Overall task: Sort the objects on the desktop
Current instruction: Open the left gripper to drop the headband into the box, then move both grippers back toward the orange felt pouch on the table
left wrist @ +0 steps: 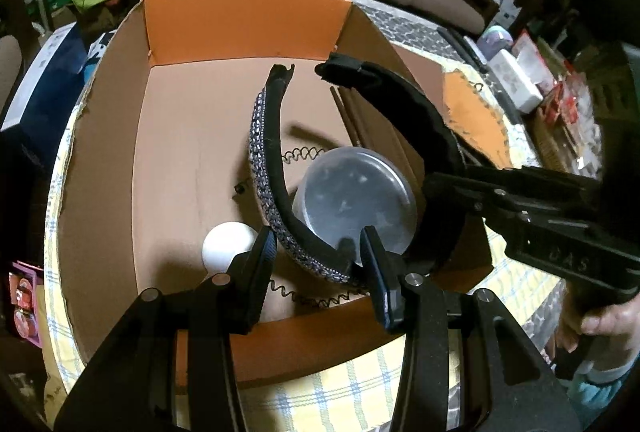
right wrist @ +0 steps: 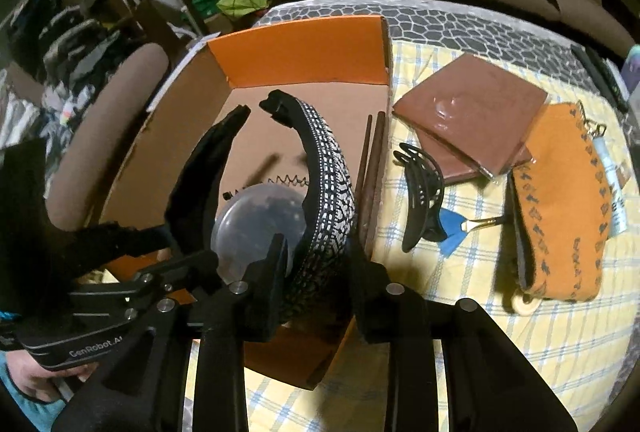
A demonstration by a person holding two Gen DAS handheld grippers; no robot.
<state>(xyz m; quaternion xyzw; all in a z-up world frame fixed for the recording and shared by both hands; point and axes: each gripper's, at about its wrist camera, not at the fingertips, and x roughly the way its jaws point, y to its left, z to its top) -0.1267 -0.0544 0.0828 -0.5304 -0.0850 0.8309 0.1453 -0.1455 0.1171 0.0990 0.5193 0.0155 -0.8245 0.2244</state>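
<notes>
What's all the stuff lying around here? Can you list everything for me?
Cardboard box: one, brown with orange flaps, on the table.
Headband: one, black with beaded outer face, held above the box.
Round container: one, clear grey, in the box.
White ball: one, in the box.
Coiled hair pins: two, black, in the box.
Chopsticks: a pair, dark brown, along the box's right wall.
Hair claw: one, black, on the checked cloth.
Brush: one, blue.
Brown packets: two, stacked.
Orange pouch: one.
Left gripper: open.
Right gripper: gripping the headband.
</notes>
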